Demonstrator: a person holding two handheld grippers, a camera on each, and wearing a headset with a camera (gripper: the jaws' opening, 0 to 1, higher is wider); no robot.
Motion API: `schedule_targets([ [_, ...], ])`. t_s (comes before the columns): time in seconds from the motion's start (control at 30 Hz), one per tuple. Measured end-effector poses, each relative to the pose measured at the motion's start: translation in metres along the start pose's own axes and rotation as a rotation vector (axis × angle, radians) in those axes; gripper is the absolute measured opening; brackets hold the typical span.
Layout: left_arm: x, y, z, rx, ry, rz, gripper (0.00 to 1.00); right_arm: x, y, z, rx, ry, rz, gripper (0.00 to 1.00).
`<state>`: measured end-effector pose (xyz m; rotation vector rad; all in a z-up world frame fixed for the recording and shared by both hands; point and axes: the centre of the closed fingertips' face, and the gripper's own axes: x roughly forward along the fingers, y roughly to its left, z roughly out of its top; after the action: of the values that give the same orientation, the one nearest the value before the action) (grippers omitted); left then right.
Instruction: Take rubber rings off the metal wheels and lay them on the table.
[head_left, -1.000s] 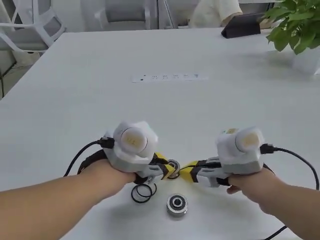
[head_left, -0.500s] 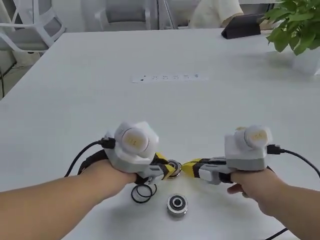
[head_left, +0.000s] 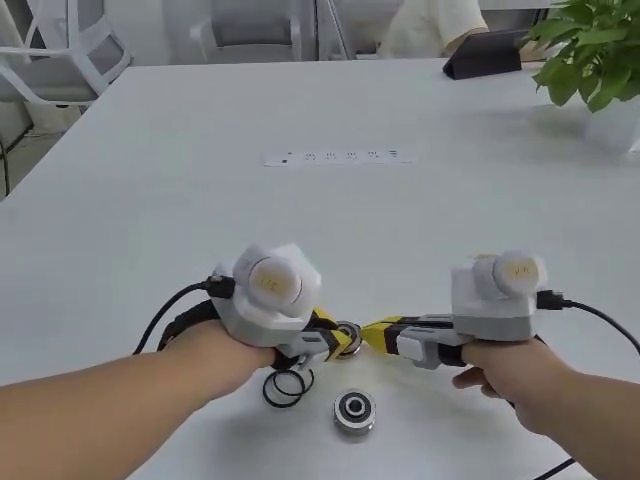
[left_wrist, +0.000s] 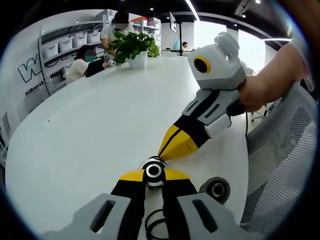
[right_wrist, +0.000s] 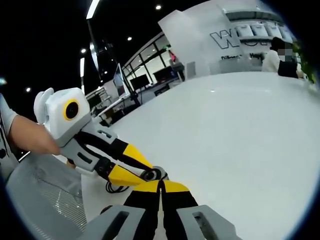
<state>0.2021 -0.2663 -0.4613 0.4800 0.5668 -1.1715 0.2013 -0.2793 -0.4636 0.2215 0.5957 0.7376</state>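
Tips of both grippers meet over the white table (head_left: 200, 150) in the head view. The left gripper (head_left: 335, 341) is clamped on a small metal wheel (head_left: 348, 332). The right gripper (head_left: 372, 335) comes up to that wheel from the other side. Black rubber rings (head_left: 287, 385) lie on the table just below the left gripper, with a second wheel (head_left: 354, 410) near them.

In the left gripper view, the jaws squeeze the small wheel between their yellow tips. The right gripper's tip touches the wheel's edge.

In the right gripper view, its own jaws are pressed together, right beside the wheel.
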Motion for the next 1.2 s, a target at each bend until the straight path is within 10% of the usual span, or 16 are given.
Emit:
schedule_targets([
  [1.2, 0.0, -0.001, 0.001, 0.011, 0.001, 0.005, 0.06, 0.001, 0.023, 0.008, -0.085, -0.007, 0.082, 0.0],
])
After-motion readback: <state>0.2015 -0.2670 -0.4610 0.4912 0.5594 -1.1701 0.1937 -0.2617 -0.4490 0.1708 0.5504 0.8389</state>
